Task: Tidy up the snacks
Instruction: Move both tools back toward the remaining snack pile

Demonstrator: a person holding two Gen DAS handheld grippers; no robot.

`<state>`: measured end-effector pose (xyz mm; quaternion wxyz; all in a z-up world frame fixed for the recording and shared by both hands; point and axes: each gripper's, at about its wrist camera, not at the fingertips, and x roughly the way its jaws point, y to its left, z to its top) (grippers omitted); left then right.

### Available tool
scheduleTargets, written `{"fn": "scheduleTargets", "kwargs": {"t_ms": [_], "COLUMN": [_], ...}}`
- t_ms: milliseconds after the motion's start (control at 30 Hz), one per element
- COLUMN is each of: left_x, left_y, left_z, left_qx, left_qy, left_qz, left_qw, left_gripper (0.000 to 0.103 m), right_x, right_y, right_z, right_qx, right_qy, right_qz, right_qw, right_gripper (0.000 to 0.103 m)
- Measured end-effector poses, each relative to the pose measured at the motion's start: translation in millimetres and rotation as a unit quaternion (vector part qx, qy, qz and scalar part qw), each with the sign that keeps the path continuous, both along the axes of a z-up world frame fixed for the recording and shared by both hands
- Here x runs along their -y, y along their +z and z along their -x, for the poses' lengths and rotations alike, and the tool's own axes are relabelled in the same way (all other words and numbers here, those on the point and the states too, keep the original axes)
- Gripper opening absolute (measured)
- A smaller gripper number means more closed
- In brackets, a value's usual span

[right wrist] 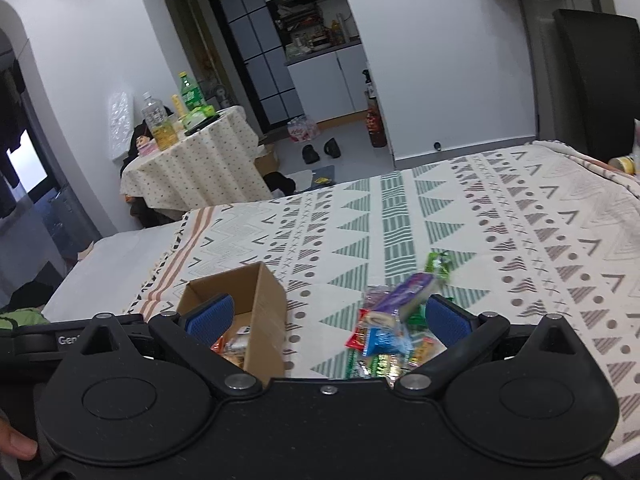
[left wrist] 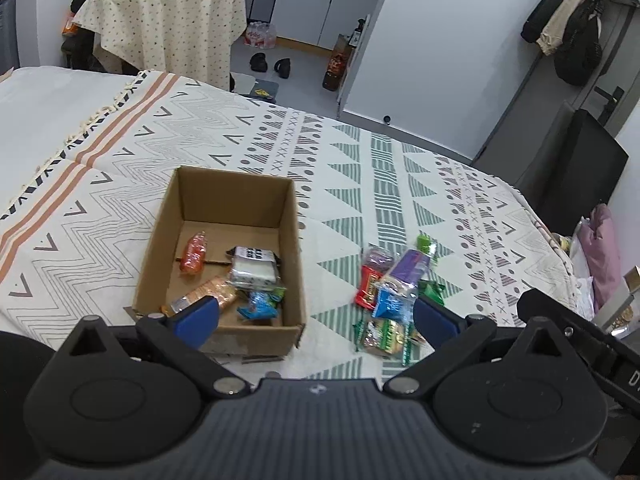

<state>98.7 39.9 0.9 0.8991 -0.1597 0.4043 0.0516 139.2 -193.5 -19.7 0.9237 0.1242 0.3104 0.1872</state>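
My left gripper (left wrist: 316,316) and right gripper (right wrist: 328,318) were both held level, jaws spread wide, blue pads (left wrist: 198,314) gripping nothing.

The room is evenly bright with soft light and only weak shadows. Both fisheye views bend straight lines strongly at the edges. The snack pile (right wrist: 394,332) looks blurred, the corners turn dark.

right wrist view: cardboard box (right wrist: 256,312) interior mostly hidden by its wall and the right tongs (right wrist: 327,322); snack pile (right wrist: 384,340) motion-blurred, labels unreadable, lower edge hidden.
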Motion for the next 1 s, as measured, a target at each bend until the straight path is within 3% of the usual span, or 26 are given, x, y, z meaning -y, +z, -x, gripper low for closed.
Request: {"fn": "scheduleTargets", "kwargs": {"t_ms": [467,1000], "left_x": [42,79], "left_y": [0,-30], "left_z": [3,-19], "left_qx": [-0.004,-0.039], "left_qy": [-0.010,-0.034], "left_qz": [-0.019,-0.028], "left_qw": [0.9998,0.9982], "left_gripper": [0.103,0.103], "right_x": [44,85], "right_y": [-12,-53], "right_z": [5,-9], "right_qx": [-0.010,-0.057], "right_qy": [-0.026,-0.033], "right_qz": [0.026,0.001], "right_qw": [0.999,0.998], "right_gripper": [0.103,0.103]}}
